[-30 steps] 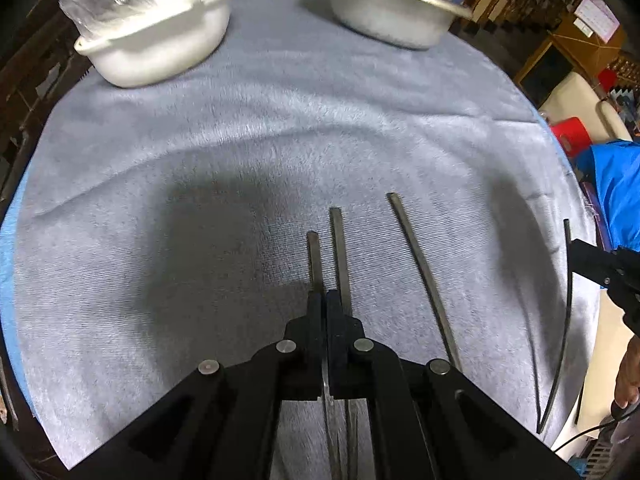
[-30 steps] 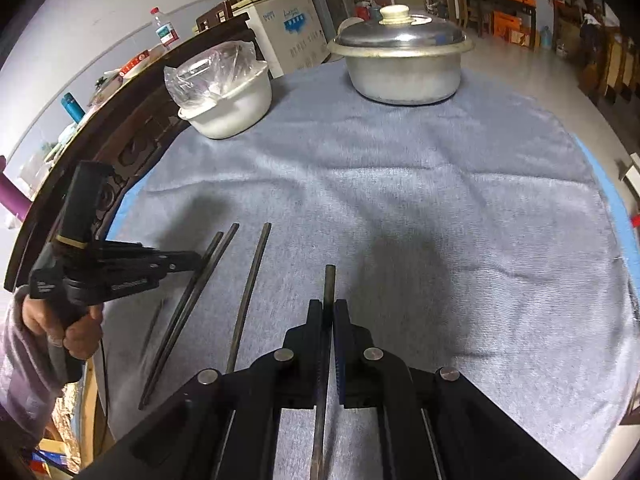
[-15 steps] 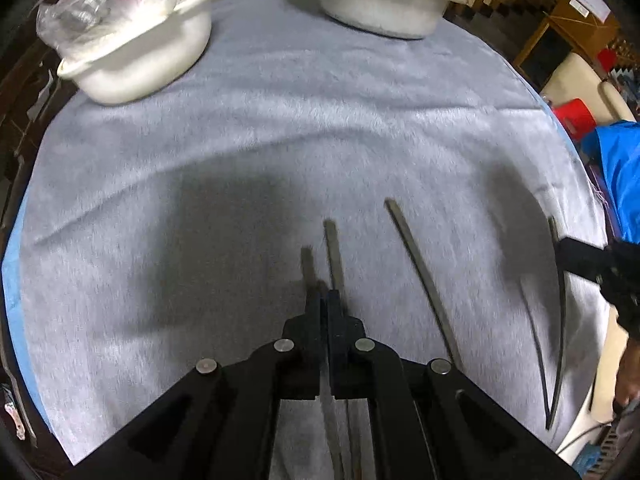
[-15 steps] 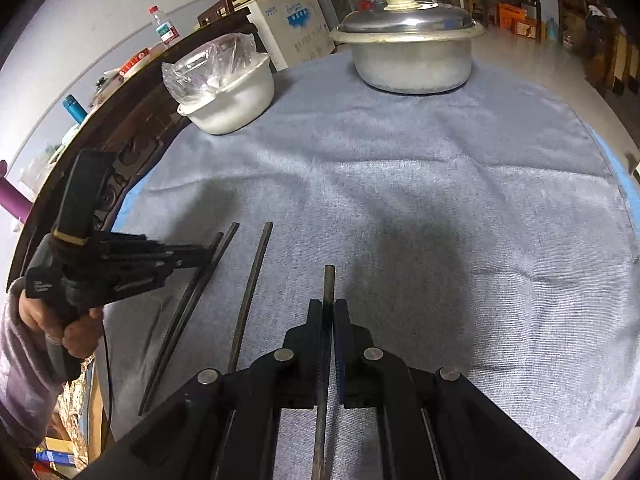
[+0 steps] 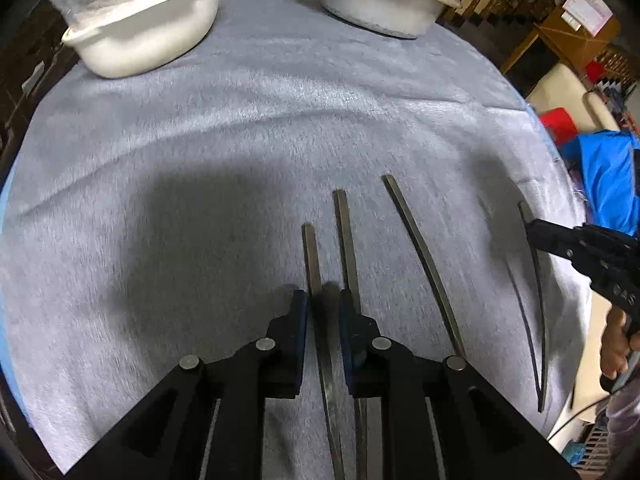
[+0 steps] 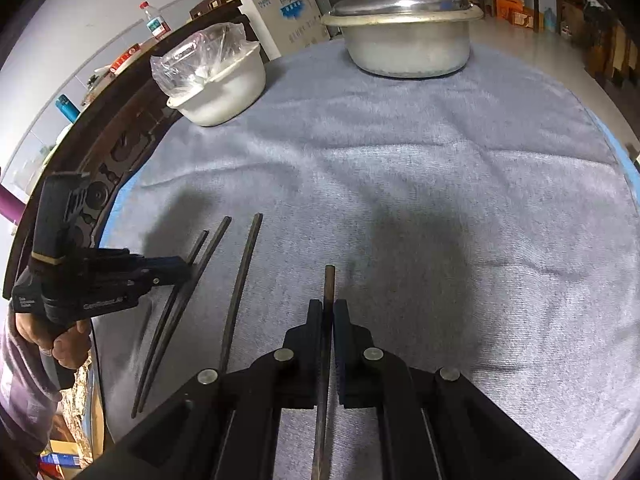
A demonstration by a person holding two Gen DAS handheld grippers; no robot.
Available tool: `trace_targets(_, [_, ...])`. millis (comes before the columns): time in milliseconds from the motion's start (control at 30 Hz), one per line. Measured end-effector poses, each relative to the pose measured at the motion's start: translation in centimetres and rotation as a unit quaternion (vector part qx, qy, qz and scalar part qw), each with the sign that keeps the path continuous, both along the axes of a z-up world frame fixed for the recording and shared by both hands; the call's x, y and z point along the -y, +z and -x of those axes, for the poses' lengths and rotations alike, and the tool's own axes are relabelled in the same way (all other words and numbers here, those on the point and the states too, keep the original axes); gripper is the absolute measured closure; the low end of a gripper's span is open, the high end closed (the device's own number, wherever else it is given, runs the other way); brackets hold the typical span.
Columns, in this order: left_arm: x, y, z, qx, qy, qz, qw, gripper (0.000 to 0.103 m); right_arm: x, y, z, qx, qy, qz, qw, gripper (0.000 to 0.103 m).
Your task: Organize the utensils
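Releasing and holding occur side by side on the grey cloth (image 6: pixel 400 184). Left gripper (image 5: pixel 323 304): jaws opening, pads drawn clear of the chopstick (image 5: pixel 314 264) that lies between them on the cloth; a second chopstick (image 5: pixel 347 248) lies just beside it, passing under the right-hand finger, and a third (image 5: pixel 424 264) lies a little further right, angled away. Right gripper (image 6: pixel 328 308): jaws clenched on a fourth chopstick (image 6: pixel 329 284), whose tip projects ahead of the fingertips, close above the cloth; contact cannot be told. In the left view this stick (image 5: pixel 536 280) sits well apart from the other three, near the table's edge. A white bowl (image 6: pixel 224 88) under plastic film and a lidded metal pot (image 6: pixel 404 36) stand at the far side, clear of the work.

Judged risks. (1) The left pair is not parallel at the tips; lifting the opened gripper carelessly could drag a stick with the finger above it and spoil the alignment. (2) The right stick is gripped along its length, so a slight wrist tilt at release would leave it skewed or rolling on the nap. (3) Set down too near the cloth's edge, it could slide off the table.
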State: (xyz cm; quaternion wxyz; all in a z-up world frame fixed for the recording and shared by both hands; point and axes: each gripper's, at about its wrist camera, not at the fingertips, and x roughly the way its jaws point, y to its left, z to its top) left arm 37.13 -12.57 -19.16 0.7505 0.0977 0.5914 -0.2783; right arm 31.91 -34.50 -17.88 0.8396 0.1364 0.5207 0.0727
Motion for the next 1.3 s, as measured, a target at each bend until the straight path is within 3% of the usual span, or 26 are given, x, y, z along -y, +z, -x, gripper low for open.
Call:
trace_targets(133, [1.1, 0.0, -0.7, -0.008, 0.002, -0.022, 0.9997, 0.088, -1.0, -0.7, -1.5, -0.034, 0.002, 0.032, 0.999, 0.097])
trace_targets(233, [1.9, -0.1, -0.7, -0.007, -0.004, -0.037, 0.9993, 0.088, -1.5, -2.3, -2.8, -0.091, 0.002, 0.049, 0.995, 0.096])
trace_targets(333, [2.8, -0.3, -0.8, 0.004, -0.009, -0.056, 0.9984, 0.097, -1.9, -2.6, -3.5, -0.100, 0.000, 0.064, 0.993, 0.095])
trace_targets(533, [2.4, -0.3, -0.6, 0.001, 0.004, -0.046, 0.9989, 0.098, -1.5, -2.4, -3.8, -0.104, -0.002, 0.052, 0.993, 0.097])
trace_targets(733, [-1.8, 2.9, 1.0, 0.038, 0.024, -0.002, 0.9990, 0.098, -0.8, 0.8, -1.1, -0.035, -0.002, 0.034, 0.999, 0.097])
trace_targets(967, [-6.3, 11.7, 3.3, 0.133, 0.052, 0.060, 0.9880, 0.098, -0.8, 8.1, 3.7, 0.095, -0.001, 0.048, 0.994, 0.097])
trace_targets(1100, [-7.9, 16.6, 5.5, 0.190, 0.062, 0.081, 0.9764, 0.098, -1.5, 12.2, 7.0, 0.159, -0.013, 0.062, 0.985, 0.097])
trace_targets(1300, [-11.2, 22.7, 10.1, 0.278, 0.092, 0.118, 0.9488, 0.098, -1.2, 17.9, 12.1, 0.248, -0.047, 0.083, 0.964, 0.097])
